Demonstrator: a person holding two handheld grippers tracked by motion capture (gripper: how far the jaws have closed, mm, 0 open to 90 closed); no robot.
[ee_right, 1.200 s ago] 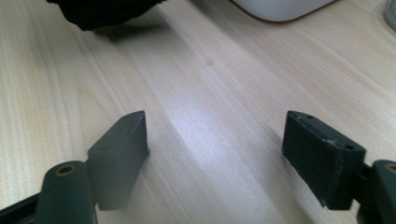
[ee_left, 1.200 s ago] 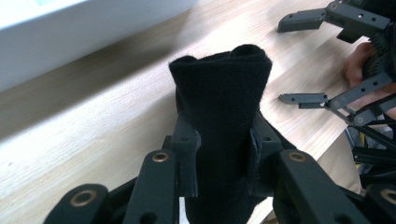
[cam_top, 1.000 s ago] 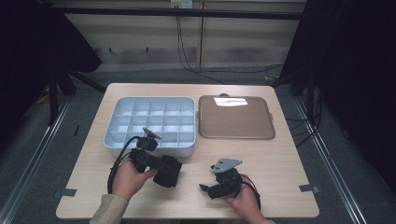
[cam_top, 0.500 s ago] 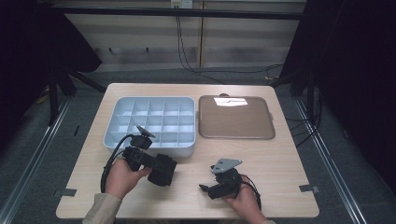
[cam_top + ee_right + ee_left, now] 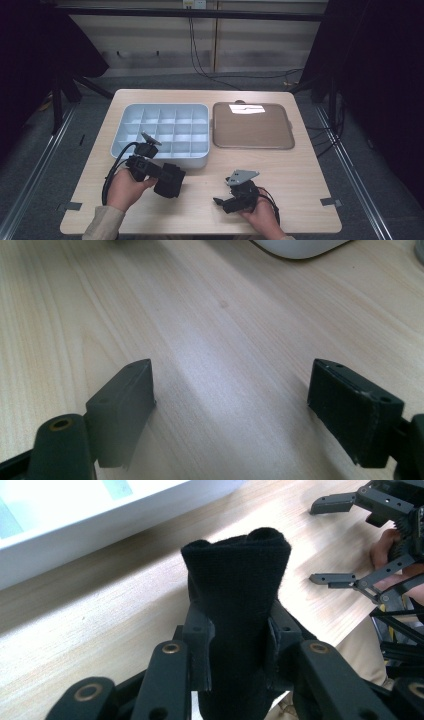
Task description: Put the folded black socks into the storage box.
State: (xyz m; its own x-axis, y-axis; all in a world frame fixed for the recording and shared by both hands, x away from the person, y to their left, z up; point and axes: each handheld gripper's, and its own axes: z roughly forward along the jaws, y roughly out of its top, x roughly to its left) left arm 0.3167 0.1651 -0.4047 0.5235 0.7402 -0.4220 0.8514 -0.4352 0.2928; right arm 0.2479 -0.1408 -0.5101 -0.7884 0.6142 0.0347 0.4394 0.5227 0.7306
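Dark curtains surround a wooden table (image 5: 300,165). A black cloth (image 5: 170,180) is pinched by the left gripper (image 5: 235,655), just before a compartment box (image 5: 165,131); the right gripper (image 5: 230,405) lies spread nearby. Loosely held, the cloth could be dropped. A brown tray (image 5: 252,126) is set beside the box.

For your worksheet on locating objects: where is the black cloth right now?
High view: the black cloth is clamped in the left gripper, left of centre, just in front of the compartment tray.
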